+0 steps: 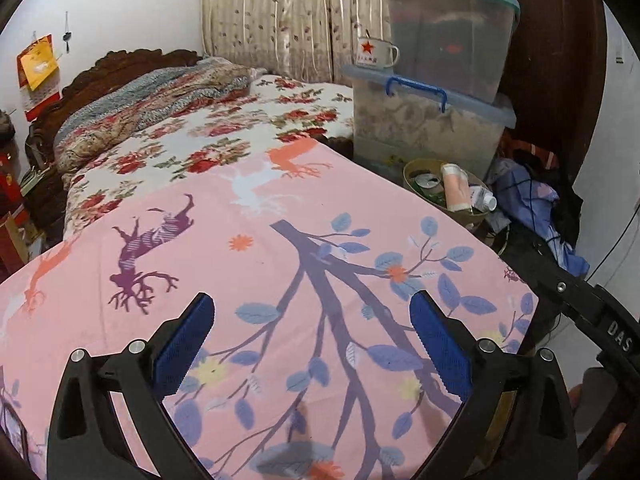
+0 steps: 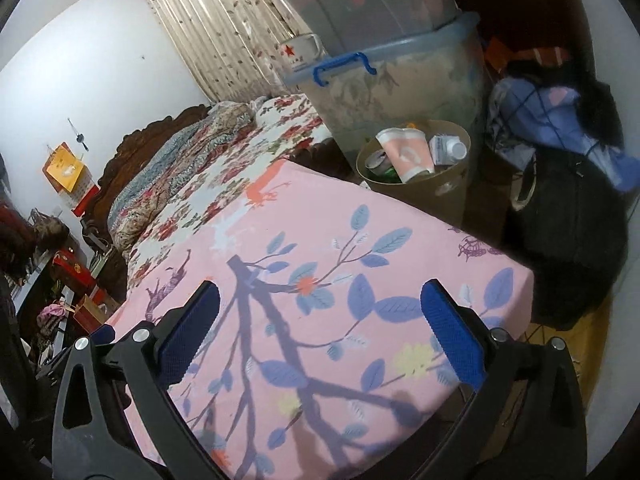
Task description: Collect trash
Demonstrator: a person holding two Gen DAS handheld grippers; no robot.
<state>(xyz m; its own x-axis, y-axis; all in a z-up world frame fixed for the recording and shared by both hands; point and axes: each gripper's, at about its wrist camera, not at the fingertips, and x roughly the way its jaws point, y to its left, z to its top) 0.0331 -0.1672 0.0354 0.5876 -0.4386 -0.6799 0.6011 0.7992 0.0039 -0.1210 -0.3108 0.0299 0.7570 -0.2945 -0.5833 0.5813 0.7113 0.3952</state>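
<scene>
While over the pink sheet (image 1: 280,264), both grippers (image 1: 312,344) (image 2: 320,336) level, agape

I see a pink sheet (image 1: 280,264) printed with a purple tree, blue-grey leaves, and orange, white and purple deer; beyond it a white bedspread (image 1: 224,140) with red roses and a quilt (image 1: 152,104) in blue, red and tan florals. My left gripper (image 1: 312,344) and right gripper (image 2: 320,332) are black with blue textured pads (image 1: 184,344). The olive-tan bin (image 2: 424,184) holds a pink-and-white cup (image 2: 408,154); the storage boxes (image 1: 432,120) are clear with blue lids, and the white enamel mug (image 1: 376,54) bears a red star.
</scene>
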